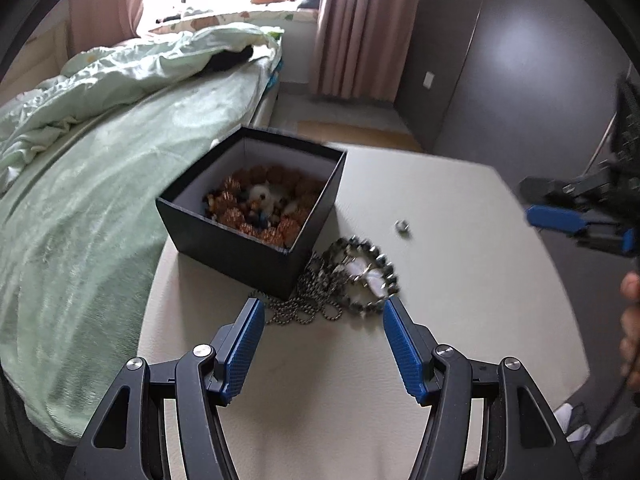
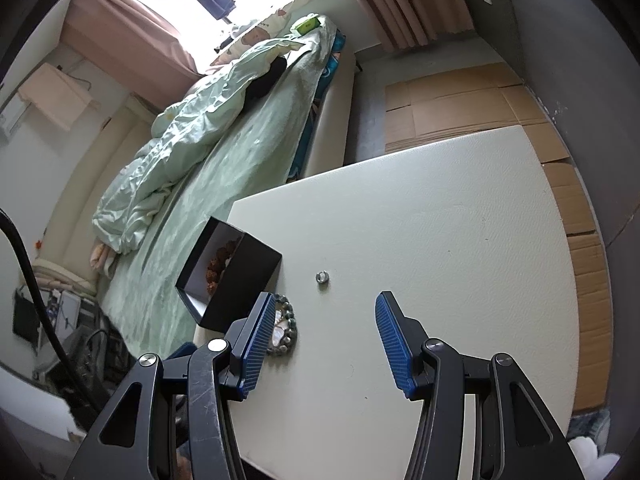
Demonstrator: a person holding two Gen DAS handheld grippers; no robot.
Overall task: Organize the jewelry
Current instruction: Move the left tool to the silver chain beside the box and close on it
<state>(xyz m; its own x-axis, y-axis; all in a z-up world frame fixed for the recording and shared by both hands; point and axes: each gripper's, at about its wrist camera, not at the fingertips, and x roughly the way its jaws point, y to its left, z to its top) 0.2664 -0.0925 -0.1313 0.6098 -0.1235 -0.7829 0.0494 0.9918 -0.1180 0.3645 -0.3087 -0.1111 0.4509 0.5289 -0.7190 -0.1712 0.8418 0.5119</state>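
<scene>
A black open box (image 1: 256, 240) (image 2: 240, 276) holds brown beaded bracelets (image 1: 264, 204) on the white table (image 1: 460, 300). Beside the box lies a heap of jewelry: a ball chain (image 1: 304, 308), a dark bead bracelet (image 1: 370, 276) (image 2: 286, 328) and a pearly piece (image 1: 368, 272). A small silver ring (image 1: 401, 226) (image 2: 321, 278) sits alone farther out. My left gripper (image 1: 324, 312) is open just above the heap, nothing between its fingers. My right gripper (image 2: 324, 312) is open and empty over the table, the ring just beyond its tips; in the left wrist view it shows at the right edge (image 1: 576, 224).
A bed with a pale green quilt (image 1: 100, 160) (image 2: 208, 132) runs along the table's left side. Flattened cardboard (image 2: 480, 100) covers the floor beyond the table. A person's hand (image 1: 630, 320) shows at the right edge. A grey wall (image 1: 520, 80) stands behind.
</scene>
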